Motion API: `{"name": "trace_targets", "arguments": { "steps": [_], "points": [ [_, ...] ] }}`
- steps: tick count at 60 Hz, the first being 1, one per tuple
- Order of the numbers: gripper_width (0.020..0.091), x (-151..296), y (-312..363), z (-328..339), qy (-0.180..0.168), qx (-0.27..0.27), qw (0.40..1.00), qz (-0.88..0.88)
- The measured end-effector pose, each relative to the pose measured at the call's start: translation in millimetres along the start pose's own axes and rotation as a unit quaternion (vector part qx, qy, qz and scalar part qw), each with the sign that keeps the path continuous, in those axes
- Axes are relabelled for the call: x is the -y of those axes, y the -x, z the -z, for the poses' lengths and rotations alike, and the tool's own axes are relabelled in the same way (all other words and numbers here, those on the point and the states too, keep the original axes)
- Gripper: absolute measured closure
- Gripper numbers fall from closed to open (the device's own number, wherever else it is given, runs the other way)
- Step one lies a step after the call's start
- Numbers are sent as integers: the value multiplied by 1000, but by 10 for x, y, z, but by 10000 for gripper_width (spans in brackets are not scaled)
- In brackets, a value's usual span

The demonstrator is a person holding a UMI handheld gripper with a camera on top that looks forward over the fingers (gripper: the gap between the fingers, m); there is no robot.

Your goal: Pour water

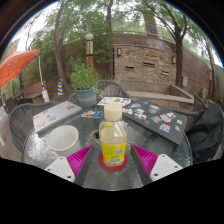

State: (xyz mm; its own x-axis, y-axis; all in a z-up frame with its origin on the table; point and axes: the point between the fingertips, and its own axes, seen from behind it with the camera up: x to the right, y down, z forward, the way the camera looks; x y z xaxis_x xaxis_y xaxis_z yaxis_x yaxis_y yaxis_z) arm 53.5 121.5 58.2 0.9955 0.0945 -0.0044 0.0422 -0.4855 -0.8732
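Note:
A clear plastic bottle (113, 138) with yellowish liquid, a yellow label and a white cap stands upright on a red disc (101, 165) on the round glass table (150, 140). My gripper (113, 160) is open. The bottle's lower part stands between the magenta pads (80, 158), with a small gap at each side. A white cup (63, 138) sits on the table to the left of the bottle, just beyond the left finger.
Beyond the bottle lie flat boards with cards (150, 115) and a grey board (55, 115). A potted plant (84, 82) stands at the table's far side. Dark chairs (20, 125) ring the table. An orange umbrella (15, 65) is at far left, a stone wall (150, 60) behind.

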Motion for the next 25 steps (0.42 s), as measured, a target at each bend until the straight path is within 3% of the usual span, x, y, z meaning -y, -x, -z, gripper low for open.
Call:
{"name": "trace_targets", "arguments": {
  "steps": [15,25],
  "points": [
    [289,630,290,1573,12,-110,994,-13],
    [291,963,774,2467,0,-126,991,-49]
  ]
}}
